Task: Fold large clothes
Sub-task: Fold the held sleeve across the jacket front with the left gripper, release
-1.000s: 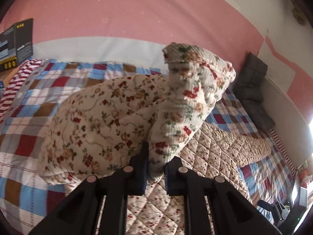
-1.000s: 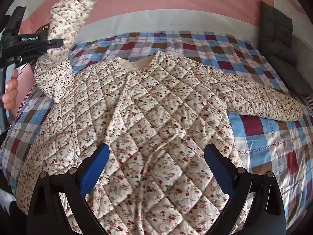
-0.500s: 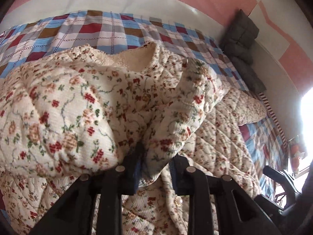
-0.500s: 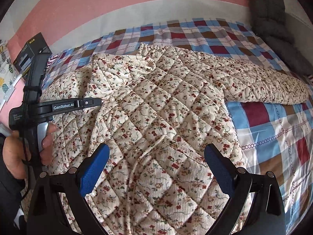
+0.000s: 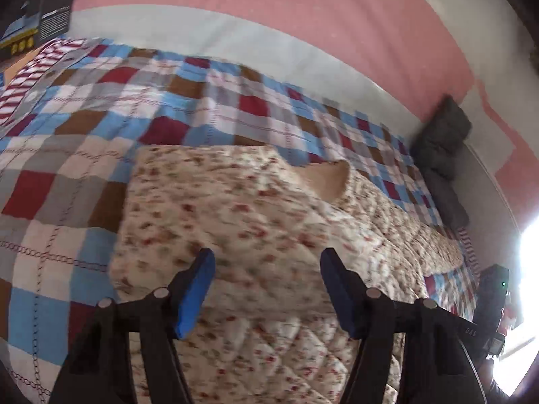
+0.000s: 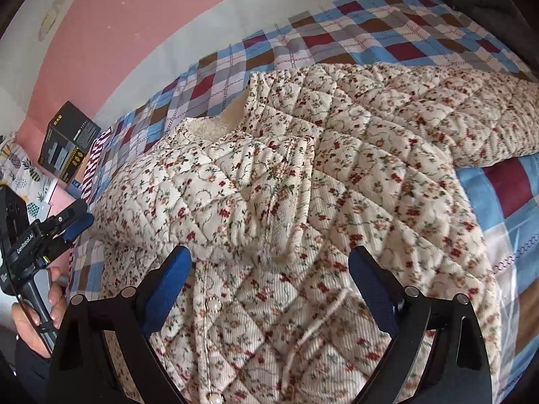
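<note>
A cream quilted jacket with a small floral print (image 6: 337,175) lies spread face up on the checked bedspread (image 5: 101,118). One sleeve (image 6: 256,181) is folded across the jacket's chest; the other sleeve (image 6: 454,114) stretches out to the right. My left gripper (image 5: 267,269) hovers over the folded part of the jacket (image 5: 235,208) with its jaws opening and nothing gripped. It also shows at the left of the right wrist view as the left gripper (image 6: 75,220), held by a hand (image 6: 37,313). My right gripper (image 6: 269,269) stands wide over the jacket's front, its jaws closing slightly, the pads apart from the fabric.
A black box (image 6: 69,141) stands at the bed's far left corner beside a red-striped cloth (image 5: 30,74). Dark grey cushions (image 5: 441,141) lean on the wall at the right. A pink and white wall runs behind the bed.
The left gripper carried the raised sleeve down across the jacket's chest, let it go and opened. The right gripper sank closer to the jacket and rolled.
</note>
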`<state>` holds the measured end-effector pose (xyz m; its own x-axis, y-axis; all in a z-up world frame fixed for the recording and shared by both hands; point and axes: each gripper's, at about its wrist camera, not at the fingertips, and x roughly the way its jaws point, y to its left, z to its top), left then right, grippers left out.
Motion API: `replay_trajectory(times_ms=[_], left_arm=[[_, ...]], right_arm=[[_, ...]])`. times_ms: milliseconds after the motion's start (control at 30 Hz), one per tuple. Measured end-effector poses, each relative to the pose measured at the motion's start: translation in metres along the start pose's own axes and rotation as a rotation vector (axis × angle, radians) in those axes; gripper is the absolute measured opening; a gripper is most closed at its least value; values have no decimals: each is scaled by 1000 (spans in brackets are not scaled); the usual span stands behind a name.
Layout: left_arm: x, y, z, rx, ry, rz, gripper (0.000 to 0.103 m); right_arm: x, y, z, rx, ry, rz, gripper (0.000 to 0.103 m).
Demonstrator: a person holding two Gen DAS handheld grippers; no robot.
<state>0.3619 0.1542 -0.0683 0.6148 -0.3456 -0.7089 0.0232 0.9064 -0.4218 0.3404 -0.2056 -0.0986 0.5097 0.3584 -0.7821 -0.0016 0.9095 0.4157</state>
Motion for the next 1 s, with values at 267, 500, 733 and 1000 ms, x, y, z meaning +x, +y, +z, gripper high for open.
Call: replay_trajectory(times_ms=[267,500,733,1000], left_arm=[[30,31,-12,7,46,56,38],[73,16,-22,26,65,105,38],[68,8,-20,79,76,140,38],[34,-13,-9,102,-2,53,37]], right_arm=[[49,1,44,1,56,-22,26],[69,-22,81,-39,47,-150,19],[20,12,77,-138,-127,-252,20],[64,97,53,-312,-25,-53,23]])
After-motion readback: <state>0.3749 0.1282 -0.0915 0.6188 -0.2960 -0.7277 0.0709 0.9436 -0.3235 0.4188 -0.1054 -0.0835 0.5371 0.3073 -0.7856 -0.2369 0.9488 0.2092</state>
